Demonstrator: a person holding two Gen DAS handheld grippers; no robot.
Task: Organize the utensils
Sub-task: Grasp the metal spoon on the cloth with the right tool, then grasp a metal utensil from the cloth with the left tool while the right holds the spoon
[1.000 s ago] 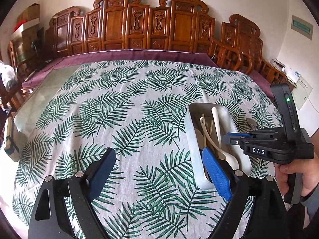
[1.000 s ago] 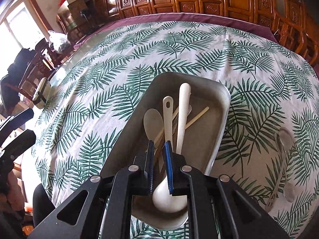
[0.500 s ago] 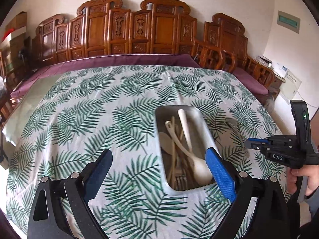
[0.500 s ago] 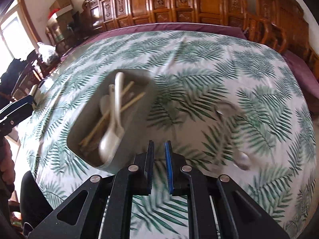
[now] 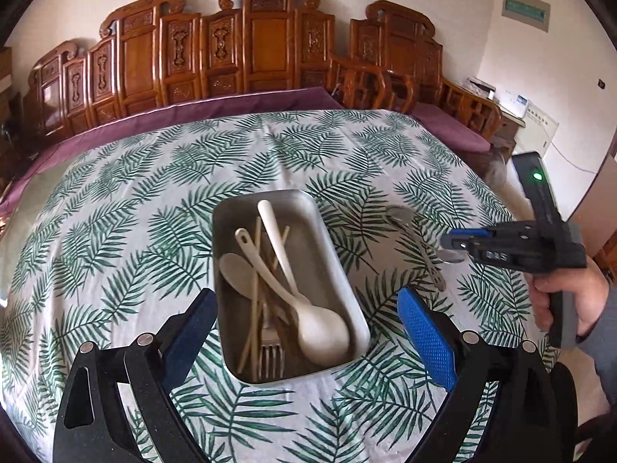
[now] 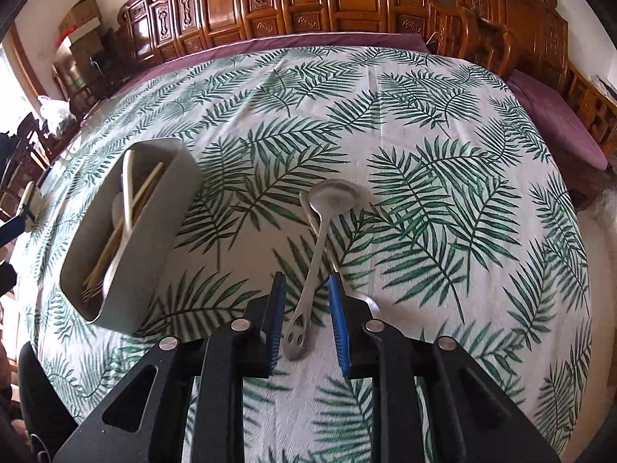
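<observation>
Nearest in the right wrist view, the right gripper [image 6: 306, 320] hangs over a long-handled stainless-steel spoon [image 6: 316, 243] lying on the white tablecloth printed with green palm fronds [image 6: 424, 177]; its blue-padded jaws are opening, the spoon's pierced handle end lies between them, and no pad appears to press on it, so the spoon is not yet gripped; a second metal utensil [image 6: 368, 303] peeks out just beside the right-hand finger, mostly hidden. To the left stands the shallow rectangular metal tray [image 6: 162, 227], and the left gripper [image 5: 304, 337] hovers at its near end with jaws spread wide and nothing in them. Judging from this, the sorting is well advanced: the tray already holds a large cream plastic spoon [image 5: 308, 308], a smaller cream spoon [image 5: 235, 274], pale wooden chopsticks [image 5: 252, 293] and a steel fork [image 5: 270, 355], lying loosely crossed; what seems left is the steel spoon and its half-hidden neighbour, both still on the cloth beside the tray. Beyond the table stand carved wooden chairs [image 5: 266, 46].
</observation>
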